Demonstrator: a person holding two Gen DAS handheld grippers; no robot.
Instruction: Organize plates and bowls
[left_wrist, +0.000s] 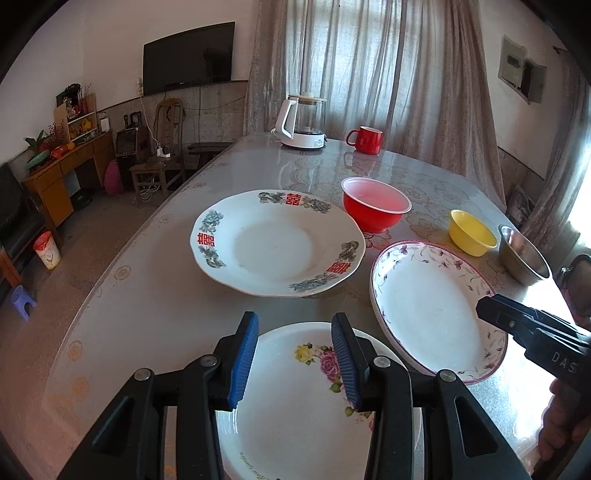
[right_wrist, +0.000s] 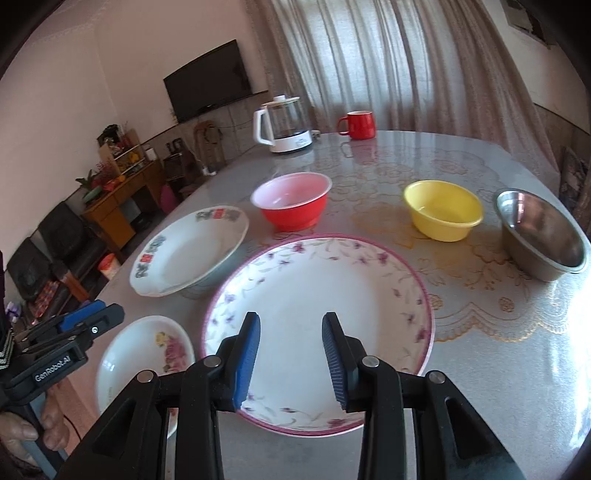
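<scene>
Three plates (right_wrist: 317, 332) and three bowls (right_wrist: 291, 203) sit on the table (right_wrist: 480, 332), both the left gripper (left_wrist: 294, 363) and right gripper (right_wrist: 290, 363) hovering over plates, jaws wide apart, holding nothing.

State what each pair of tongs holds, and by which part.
Nothing: the left tongs hang open above the rose plate, the right tongs open above the purple-rimmed plate.

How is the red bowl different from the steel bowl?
The red bowl is red outside with a pale pink inside; the steel bowl is bare shiny metal. The red bowl stands toward the left, the steel bowl at the far right. Both sit upright and empty.
</scene>
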